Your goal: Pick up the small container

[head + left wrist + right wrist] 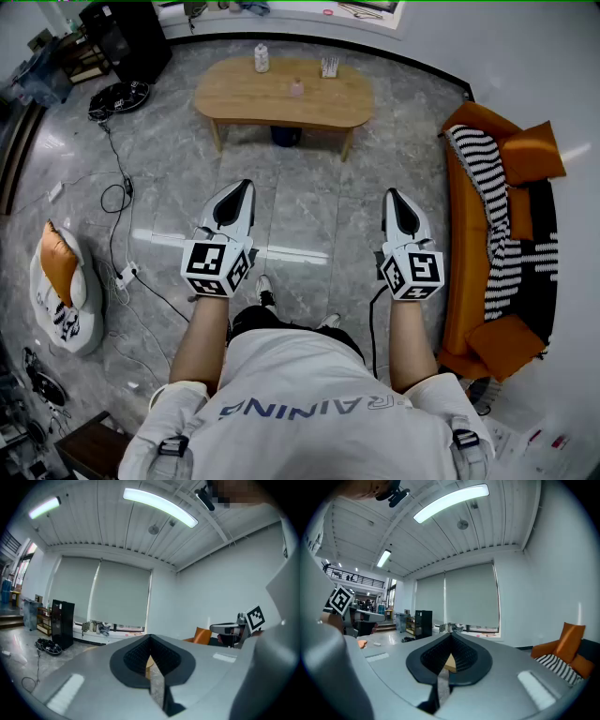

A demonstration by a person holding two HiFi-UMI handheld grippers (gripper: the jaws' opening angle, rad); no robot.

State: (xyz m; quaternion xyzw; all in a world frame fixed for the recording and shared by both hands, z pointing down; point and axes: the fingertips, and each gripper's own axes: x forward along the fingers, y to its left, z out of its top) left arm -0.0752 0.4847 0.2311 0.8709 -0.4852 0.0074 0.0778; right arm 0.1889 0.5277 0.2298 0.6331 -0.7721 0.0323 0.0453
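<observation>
A wooden oval table [234, 98] stands far ahead across the floor. On it are a small pink container [296, 88], a white bottle [262, 58] and a clear holder [329, 66]. I hold my left gripper [246, 186] and right gripper [391, 195] out level in front of my body, well short of the table. Both are shut, with the tips together and nothing between them. In the left gripper view the left gripper [150, 637] points toward the far windows. In the right gripper view the right gripper [451, 634] does the same, and a sliver of the table shows through its jaws.
An orange sofa [469, 281] with a striped throw [492, 202] runs along the right wall. At the left lie cables [120, 202], a round black device [119, 98] and a white chair with an orange cushion [58, 262]. A dark object [285, 137] sits under the table.
</observation>
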